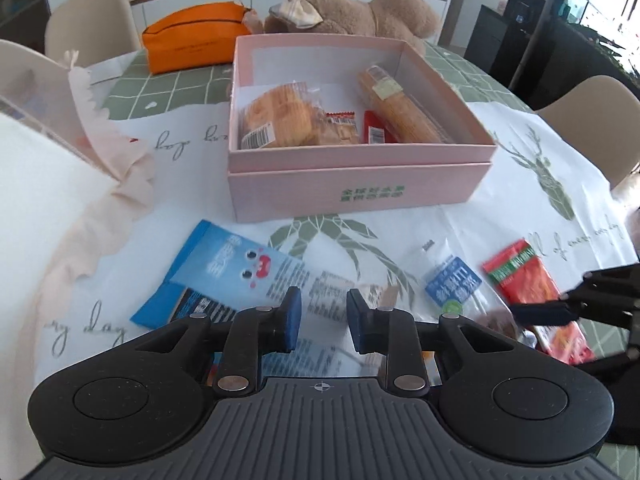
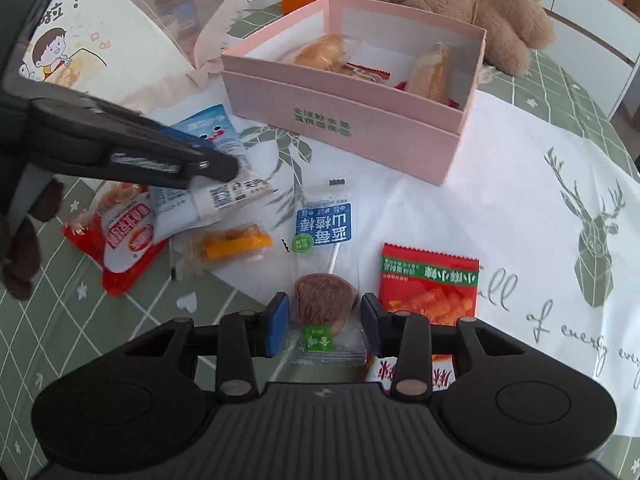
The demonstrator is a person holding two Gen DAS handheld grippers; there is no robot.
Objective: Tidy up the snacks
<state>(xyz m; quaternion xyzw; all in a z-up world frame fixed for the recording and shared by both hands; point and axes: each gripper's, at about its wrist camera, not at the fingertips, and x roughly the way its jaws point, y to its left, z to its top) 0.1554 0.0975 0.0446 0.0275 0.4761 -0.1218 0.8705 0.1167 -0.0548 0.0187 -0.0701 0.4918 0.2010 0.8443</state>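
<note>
An open pink box holds wrapped bread, a long biscuit pack and a small red packet. My left gripper hangs low over a blue-and-white snack packet. Its pads are close together with the packet's printed back showing between them. My right gripper brackets a brown lollipop in a clear wrapper with a blue label. A thin gap shows on each side of the lollipop. A red snack packet lies to its right.
A red-and-white packet and an orange clear-wrapped snack lie at the left. Behind the box are a plush bear and an orange pouch. A white curved cartoon box stands at the left, and a chair at the right.
</note>
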